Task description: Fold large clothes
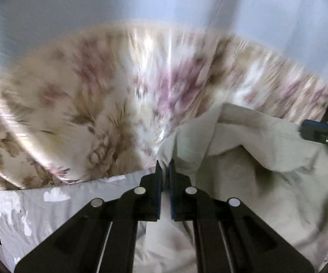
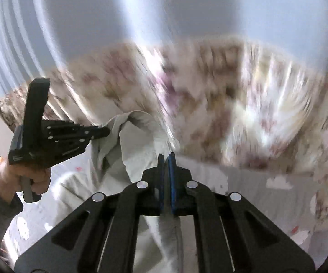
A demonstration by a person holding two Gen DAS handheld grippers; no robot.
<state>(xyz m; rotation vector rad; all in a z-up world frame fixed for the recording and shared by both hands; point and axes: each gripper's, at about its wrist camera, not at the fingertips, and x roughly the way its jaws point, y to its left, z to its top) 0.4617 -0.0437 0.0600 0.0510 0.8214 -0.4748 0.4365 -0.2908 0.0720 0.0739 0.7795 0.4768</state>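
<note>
You hold the pale garment (image 1: 255, 182) aloft over the floral bed (image 1: 73, 104), left gripper (image 1: 165, 166) and right gripper (image 2: 165, 159) each clamped on cloth. Mid-fold, it seems; next, carry both edges level to the bed's near edge.

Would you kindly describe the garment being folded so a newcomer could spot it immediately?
Start at the floral bedspread, then drop to the grey cloud-print sheet at its edge. The garment is the plain, pale beige, crumpled cloth there, pinched by both grippers; unlike its neighbours, it has no pattern.

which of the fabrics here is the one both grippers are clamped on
The plain off-white garment: the left gripper and right gripper both pinch it. The floral bedspread and grey cloud-print sheet lie ungripped.
</note>
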